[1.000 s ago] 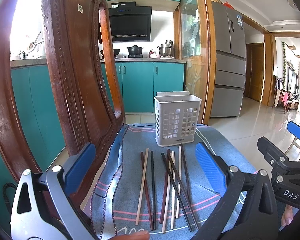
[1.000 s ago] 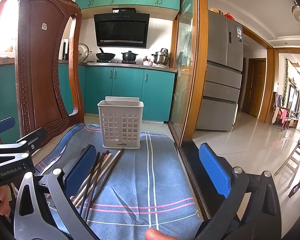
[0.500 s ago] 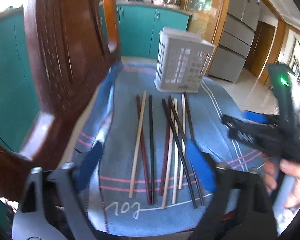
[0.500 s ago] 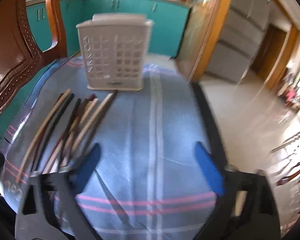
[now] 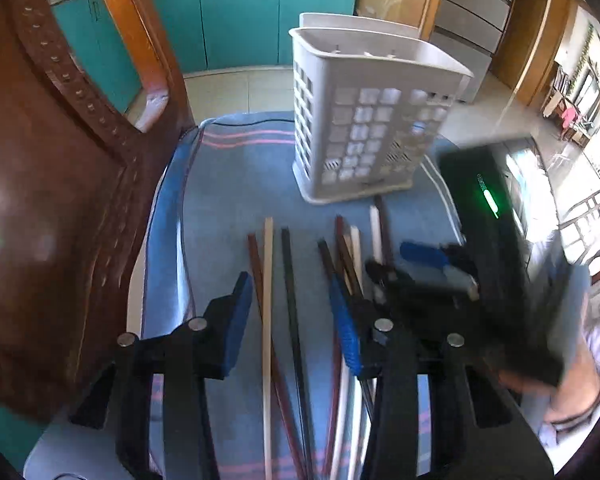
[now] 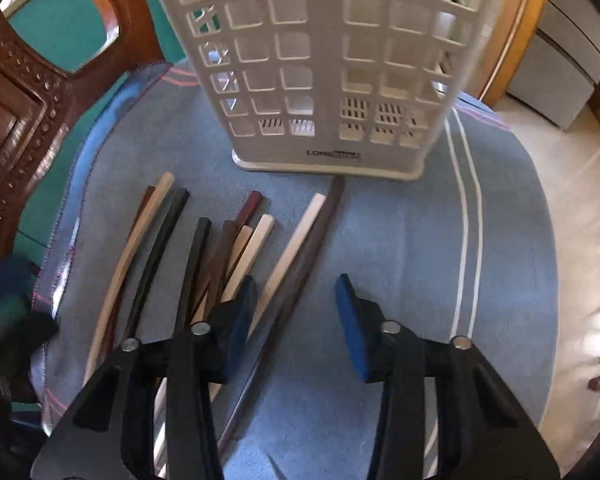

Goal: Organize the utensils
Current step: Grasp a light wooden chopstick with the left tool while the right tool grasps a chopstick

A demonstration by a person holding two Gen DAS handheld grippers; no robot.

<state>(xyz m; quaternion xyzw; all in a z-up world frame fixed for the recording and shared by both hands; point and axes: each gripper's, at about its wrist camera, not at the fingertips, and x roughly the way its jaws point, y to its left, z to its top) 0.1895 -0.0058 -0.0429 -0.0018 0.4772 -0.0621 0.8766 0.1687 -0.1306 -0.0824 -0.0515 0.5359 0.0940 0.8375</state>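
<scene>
Several chopsticks (image 5: 268, 280), dark and pale, lie side by side on a blue cloth (image 5: 228, 184) in front of a white slotted utensil basket (image 5: 364, 128). My left gripper (image 5: 292, 312) is open, low over the leftmost chopsticks, which pass between its fingers. My right gripper (image 6: 296, 312) is open, low over the rightmost chopsticks (image 6: 300, 248), with the basket (image 6: 324, 60) close ahead. The right gripper also shows blurred at the right of the left wrist view (image 5: 428, 264).
A carved wooden chair back (image 5: 60, 200) stands close on the left. The cloth (image 6: 400, 240) covers a small round table whose edge drops off at the right. Teal kitchen cabinets (image 5: 240, 8) are behind.
Both grippers have dropped down and moved forward onto the chopsticks. The right gripper has come in close to the basket and beside the left gripper.
</scene>
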